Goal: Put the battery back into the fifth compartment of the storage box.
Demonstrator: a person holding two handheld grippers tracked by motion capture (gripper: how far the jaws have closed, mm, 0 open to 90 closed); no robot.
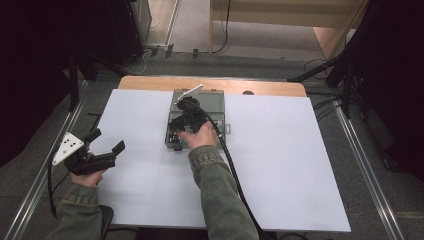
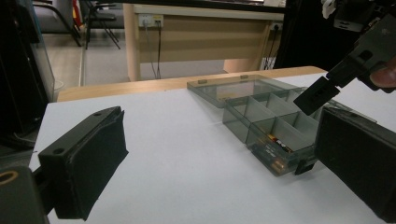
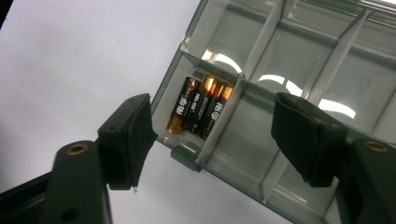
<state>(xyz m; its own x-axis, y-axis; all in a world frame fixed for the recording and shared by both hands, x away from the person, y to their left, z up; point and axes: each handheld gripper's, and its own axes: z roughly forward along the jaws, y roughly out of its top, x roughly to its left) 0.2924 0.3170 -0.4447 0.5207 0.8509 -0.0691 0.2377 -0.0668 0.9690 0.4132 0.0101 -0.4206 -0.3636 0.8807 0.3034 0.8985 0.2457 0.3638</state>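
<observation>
A translucent grey compartment box (image 1: 214, 103) lies open on the white table. Three AA batteries (image 3: 201, 105) lie side by side in its near left corner compartment (image 2: 280, 145). My right gripper (image 1: 175, 136) hovers just above that corner, pointing down, jaws open around empty air (image 3: 215, 116). One of its fingers (image 2: 318, 95) hangs over the box (image 2: 261, 109) in the left gripper view. My left gripper (image 1: 107, 140) rests low near the table's left edge. It is aimed at the box, open, with nothing between its pads (image 2: 222, 133).
The box's other compartments (image 3: 303, 56) look empty, and its lid (image 2: 233, 85) lies flat at the far side. The white table top (image 1: 300, 165) is bordered at the back by a wooden strip (image 1: 270, 87). A cable (image 1: 235, 175) trails from the right gripper.
</observation>
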